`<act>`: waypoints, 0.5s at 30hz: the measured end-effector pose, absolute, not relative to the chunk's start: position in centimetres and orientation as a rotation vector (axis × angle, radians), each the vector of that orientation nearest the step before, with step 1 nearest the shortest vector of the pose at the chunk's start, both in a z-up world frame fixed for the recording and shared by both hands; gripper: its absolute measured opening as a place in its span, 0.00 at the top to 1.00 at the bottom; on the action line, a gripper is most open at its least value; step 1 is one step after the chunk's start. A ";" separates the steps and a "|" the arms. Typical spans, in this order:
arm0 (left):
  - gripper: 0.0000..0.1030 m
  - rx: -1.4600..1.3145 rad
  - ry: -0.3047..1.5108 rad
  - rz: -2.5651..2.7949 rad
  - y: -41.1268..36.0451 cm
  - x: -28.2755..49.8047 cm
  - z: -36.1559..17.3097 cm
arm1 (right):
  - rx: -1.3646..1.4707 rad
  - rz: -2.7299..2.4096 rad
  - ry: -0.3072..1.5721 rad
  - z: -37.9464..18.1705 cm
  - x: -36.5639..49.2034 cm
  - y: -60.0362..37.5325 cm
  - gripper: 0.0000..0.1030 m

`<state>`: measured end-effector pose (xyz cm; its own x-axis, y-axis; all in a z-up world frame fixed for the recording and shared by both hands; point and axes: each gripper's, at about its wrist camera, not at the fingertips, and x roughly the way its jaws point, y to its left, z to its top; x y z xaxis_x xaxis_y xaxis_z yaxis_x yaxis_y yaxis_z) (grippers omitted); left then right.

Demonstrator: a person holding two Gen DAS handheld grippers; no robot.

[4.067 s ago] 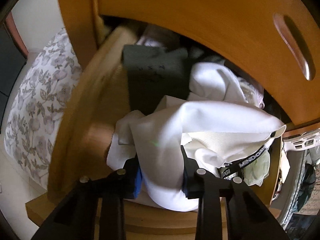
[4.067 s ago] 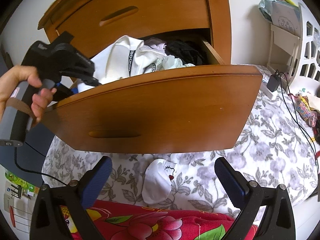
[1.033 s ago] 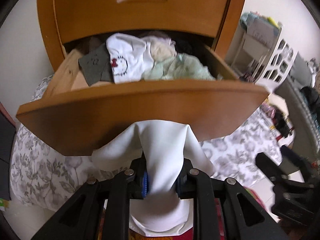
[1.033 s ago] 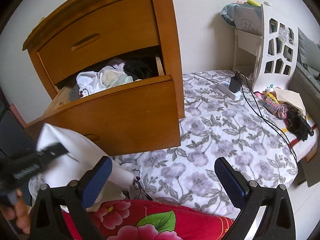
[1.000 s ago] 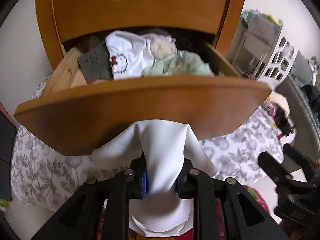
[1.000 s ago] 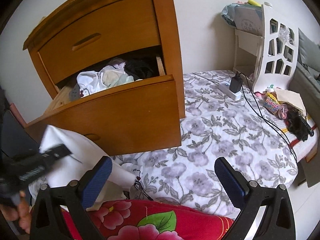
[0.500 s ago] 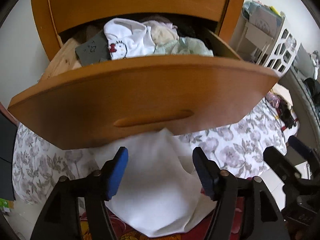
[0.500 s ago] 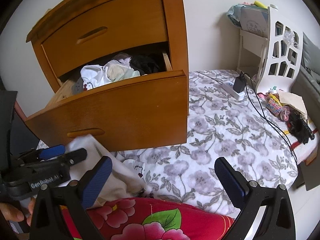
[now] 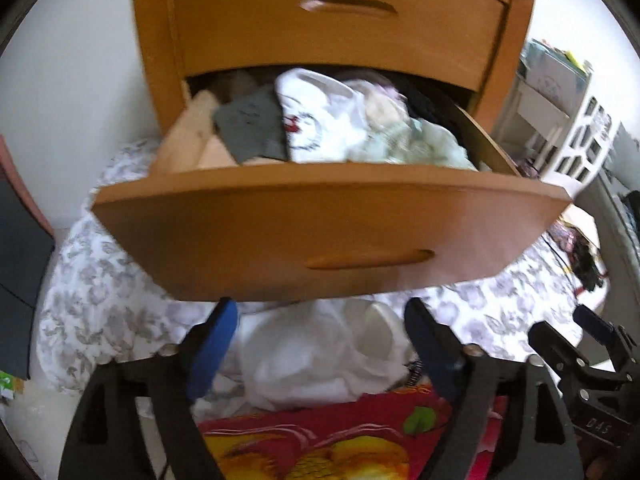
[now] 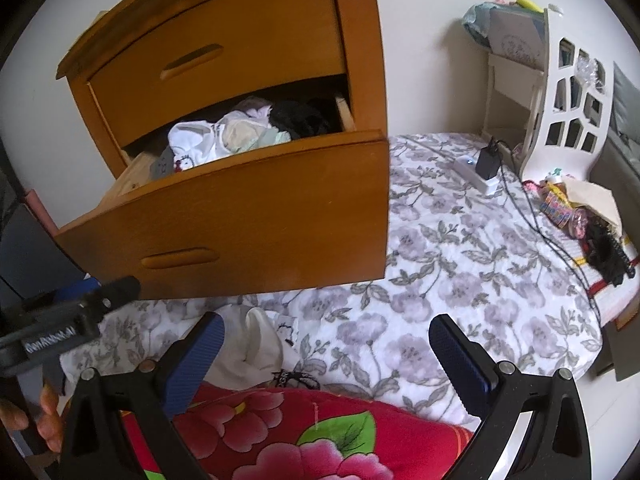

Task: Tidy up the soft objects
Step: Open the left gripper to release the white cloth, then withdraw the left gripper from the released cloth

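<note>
**White garment on the bed, both grippers empty**

Your left gripper (image 9: pixel 320 344) has its jaws spread wide and opening further. The white garment (image 9: pixel 316 356) lies between and below its blue pads (image 9: pixel 212 344), but they're clear of the cloth, no contact. The garment sits crumpled on the floral bedspread (image 10: pixel 460 280), right in front of the open lower drawer (image 9: pixel 332 232) and partly on the edge of the red floral blanket (image 10: pixel 312 436). In the right wrist view the same garment (image 10: pixel 256 344) shows just behind the right gripper's left pad, with a small white item with a black print (image 10: pixel 287 330) beside it.

Your right gripper (image 10: pixel 324 356) is also wide open, nothing between the pads, hanging over the bedspread and red blanket. In that view your left gripper's black body is at the left edge, held by your hand (image 10: pixel 48 412).

The drawer is pulled out of the wooden dresser (image 10: pixel 256 40) and still full:
- grey cloth (image 9: pixel 252 128) at the left
- white piece with a red print (image 9: pixel 316 120) in the middle
- pale green fabric (image 9: pixel 424 144) to the right
- something dark (image 10: pixel 300 118) at the back right

Upper drawer (image 9: pixel 344 20) is closed. Power strip with a black charger (image 10: pixel 486 168) lies further out on the bed; white shelf unit (image 10: pixel 568 92) at the far side.
</note>
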<state>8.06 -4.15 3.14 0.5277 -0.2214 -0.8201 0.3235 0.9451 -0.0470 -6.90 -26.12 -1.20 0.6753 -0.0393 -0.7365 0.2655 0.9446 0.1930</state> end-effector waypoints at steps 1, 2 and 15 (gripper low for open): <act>0.12 0.120 0.949 -0.309 -3.8 8.0 3.3 | 0.296 -0.169 0.819 -1.3 -6.9 -26.0 0.00; 0.09 0.122 0.934 -0.289 -3.2 8.1 3.4 | 0.293 -0.165 0.824 -1.3 -6.8 -25.8 0.00; 0.00 0.079 0.778 -0.179 2.0 7.1 4.7 | 0.228 -0.139 0.847 -1.2 -6.4 -23.6 0.00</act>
<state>7.09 1.97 4.67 0.6983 -0.1311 -0.7037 0.1890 0.9820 0.0046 -6.40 -23.61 -1.23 0.6549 -0.0312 -0.7551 0.2124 0.9665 0.1443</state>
